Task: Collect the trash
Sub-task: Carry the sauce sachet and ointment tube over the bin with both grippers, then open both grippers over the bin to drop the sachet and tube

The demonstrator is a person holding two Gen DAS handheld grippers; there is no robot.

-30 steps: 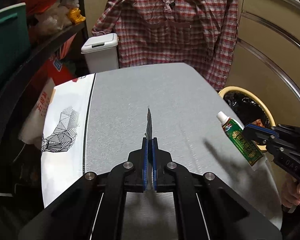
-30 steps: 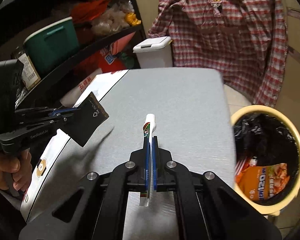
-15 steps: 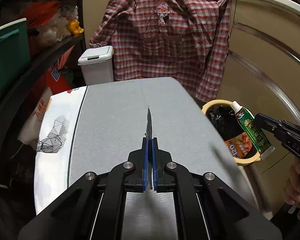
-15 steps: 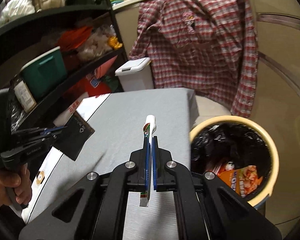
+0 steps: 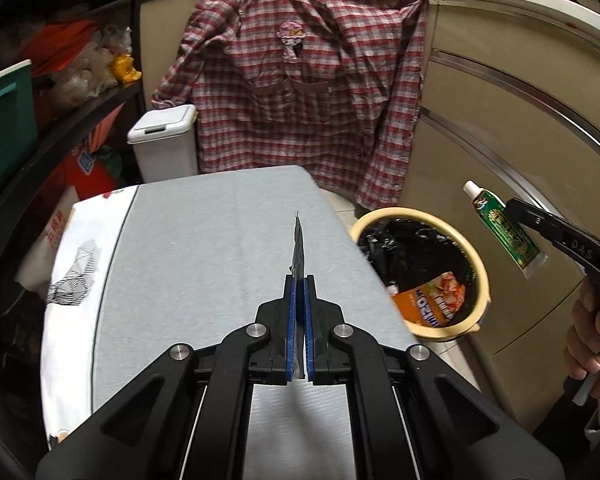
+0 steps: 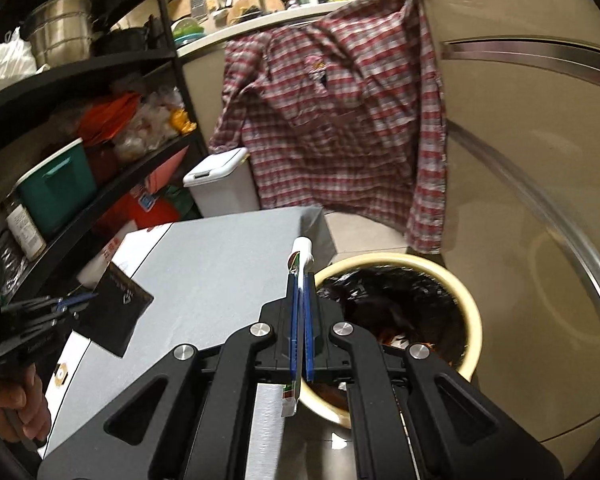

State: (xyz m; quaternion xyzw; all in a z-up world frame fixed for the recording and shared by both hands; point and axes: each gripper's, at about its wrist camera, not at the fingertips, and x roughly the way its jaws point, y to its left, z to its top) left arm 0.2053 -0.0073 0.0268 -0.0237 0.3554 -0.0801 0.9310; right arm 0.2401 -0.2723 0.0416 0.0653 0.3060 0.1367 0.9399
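My left gripper (image 5: 299, 280) is shut on a flat black packet (image 5: 298, 240), held edge-on above the grey table (image 5: 204, 248); the packet shows as a black square in the right wrist view (image 6: 114, 310). My right gripper (image 6: 300, 280) is shut on a green toothpaste tube (image 6: 300, 256) with a white cap, held beside the rim of the yellow trash bin (image 6: 470, 312). In the left wrist view the tube (image 5: 504, 232) hangs in the air to the right of the bin (image 5: 480, 268), which has a black liner and an orange wrapper (image 5: 428, 304) inside.
A plaid shirt (image 5: 300, 92) hangs on the counter behind the table. A white lidded bin (image 5: 164, 144) stands at the far left corner. Black shelves (image 6: 80, 140) with a teal box and bags line the left side. A beige cabinet (image 5: 520, 140) stands right of the bin.
Both grippers have risen and pulled back. The right gripper has carried the tube rightward off the table to the yellow bin. The left gripper still holds the packet.
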